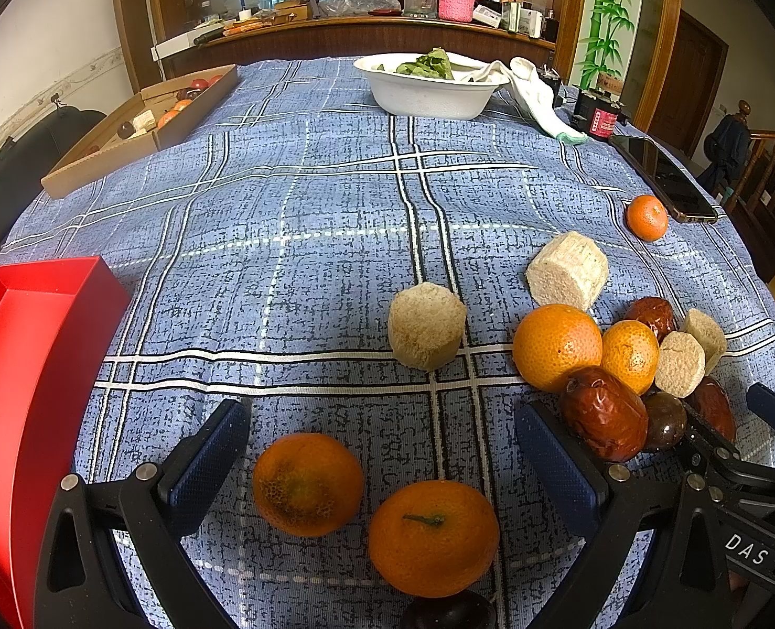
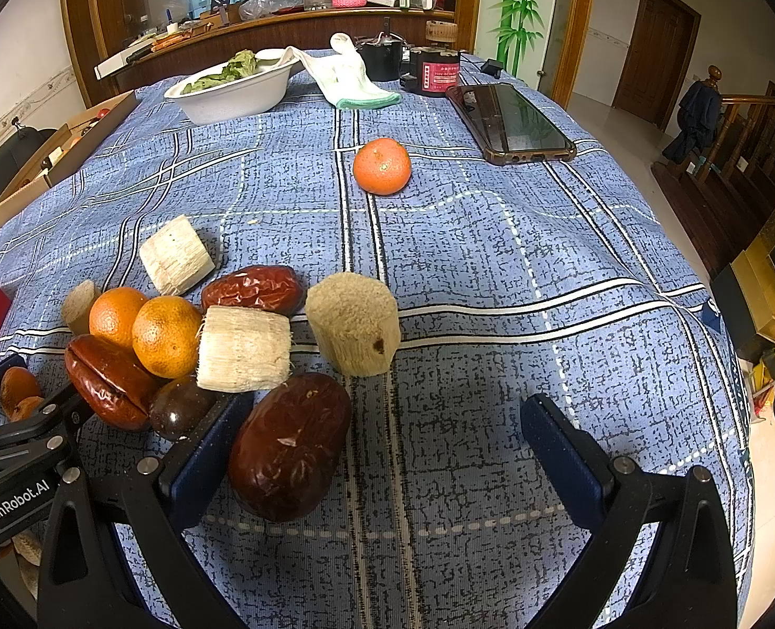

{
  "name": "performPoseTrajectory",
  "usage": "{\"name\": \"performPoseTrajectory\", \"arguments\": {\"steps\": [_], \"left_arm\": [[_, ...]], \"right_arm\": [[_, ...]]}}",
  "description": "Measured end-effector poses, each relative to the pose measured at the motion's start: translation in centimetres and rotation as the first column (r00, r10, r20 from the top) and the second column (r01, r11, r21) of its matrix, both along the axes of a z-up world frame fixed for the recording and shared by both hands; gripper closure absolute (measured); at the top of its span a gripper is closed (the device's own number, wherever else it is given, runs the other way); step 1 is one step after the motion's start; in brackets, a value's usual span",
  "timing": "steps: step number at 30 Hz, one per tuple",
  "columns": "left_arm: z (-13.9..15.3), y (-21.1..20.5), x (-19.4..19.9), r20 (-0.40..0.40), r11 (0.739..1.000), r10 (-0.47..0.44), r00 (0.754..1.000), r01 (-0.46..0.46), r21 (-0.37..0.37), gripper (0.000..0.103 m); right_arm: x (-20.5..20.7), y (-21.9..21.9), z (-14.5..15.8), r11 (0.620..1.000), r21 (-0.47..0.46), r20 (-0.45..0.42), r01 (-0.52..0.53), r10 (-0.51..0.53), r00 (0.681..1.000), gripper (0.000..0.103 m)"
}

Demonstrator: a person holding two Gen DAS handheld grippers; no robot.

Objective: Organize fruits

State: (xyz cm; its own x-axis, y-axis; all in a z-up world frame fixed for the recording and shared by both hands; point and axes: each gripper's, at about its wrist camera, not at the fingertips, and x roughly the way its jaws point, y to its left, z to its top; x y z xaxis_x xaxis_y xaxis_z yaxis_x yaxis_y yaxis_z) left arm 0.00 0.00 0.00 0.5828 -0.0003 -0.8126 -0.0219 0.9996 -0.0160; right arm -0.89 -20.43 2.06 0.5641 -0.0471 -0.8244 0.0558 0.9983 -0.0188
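While both stand wide open, holding nothing, the left hand-held gripper (image 1: 382,451) frames two oranges (image 1: 308,483); the right hand-held gripper (image 2: 387,440) maybe touches a red date (image 2: 289,446).

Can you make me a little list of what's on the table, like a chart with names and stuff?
table cover: blue plaid cloth
left gripper: open, two oranges between its fingers
right gripper: open, a big red date by its left finger
fruit pile: oranges, red dates, pale sugarcane chunks, one dark round fruit
lone fruit: small orange near the phone
containers: red box, cardboard box, white bowl with greens
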Motion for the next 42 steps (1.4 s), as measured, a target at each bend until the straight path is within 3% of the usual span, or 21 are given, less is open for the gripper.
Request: {"name": "performPoseTrajectory", "arguments": {"steps": [18, 29, 32, 35, 38, 42], "left_arm": [[0.0, 0.0, 0.0, -0.006, 1.0, -0.003, 1.0, 0.003, 0.002, 0.001], [0.3, 0.1, -1.0, -0.033, 0.997, -0.081, 0.996, 0.081, -0.01, 0.001], [0.7, 0.6, -1.6, -0.026, 0.996, -0.088, 0.996, 0.087, -0.025, 0.005], [2.2, 2.0, -3.3, 0.031, 0.994, -0.08, 0.996, 0.082, -0.069, 0.007], [5.1, 4.2, -5.8, 0.15, 0.993, -0.065, 0.987, 0.079, -0.089, 0.007], [9.3, 8.5, -9.8, 0.324, 0.995, -0.008, 0.946, 0.04, -0.092, 0.007]], "right_arm": [[0.0, 0.0, 0.0, 1.0, 0.0, 0.0, 0.0, 0.0, 1.0, 0.0], [0.0, 0.0, 0.0, 1.0, 0.001, 0.0, 0.0, 0.0, 1.0, 0.0], [0.0, 0.0, 0.0, 1.0, 0.002, 0.001, 0.0, 0.0, 1.0, 0.0], [0.0, 0.0, 0.0, 1.0, 0.002, 0.0, 0.0, 0.0, 1.0, 0.0], [0.0, 0.0, 0.0, 1.0, 0.001, 0.0, 0.0, 0.0, 1.0, 0.0], [0.0, 0.0, 0.1, 1.0, 0.002, -0.014, -0.002, 0.002, 1.0, 0.0]]}}
